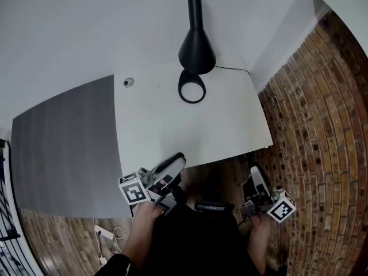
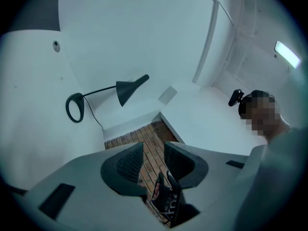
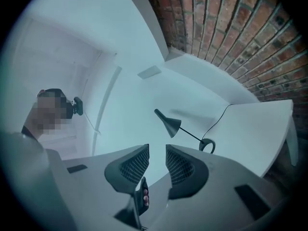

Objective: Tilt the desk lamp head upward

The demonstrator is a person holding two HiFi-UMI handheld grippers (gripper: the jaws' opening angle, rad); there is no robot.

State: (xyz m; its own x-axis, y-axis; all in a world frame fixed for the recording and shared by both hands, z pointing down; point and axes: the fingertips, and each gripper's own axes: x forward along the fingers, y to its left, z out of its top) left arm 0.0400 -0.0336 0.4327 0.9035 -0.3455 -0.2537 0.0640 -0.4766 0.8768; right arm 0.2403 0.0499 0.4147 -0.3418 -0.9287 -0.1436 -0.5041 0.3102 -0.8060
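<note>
Desk lamp (image 1: 196, 45) is set at far edge of white table (image 1: 172, 134), by the wall. Its ring base (image 1: 191, 87) rests on the tabletop; black cone head (image 2: 129, 89) appears angled down twd the base. L gripper (image 1: 172, 167) & R gripper (image 1: 256, 177) are held low off the table's near edge, well apart from lamp. Both sets of jaws are parted, w/ nothing between them.

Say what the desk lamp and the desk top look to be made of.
Desk lamp: probably painted metal, matte black; even dark surface, barely any shine. Desk top: likely white laminate or painted board; flat, uniform, no grain.
</note>
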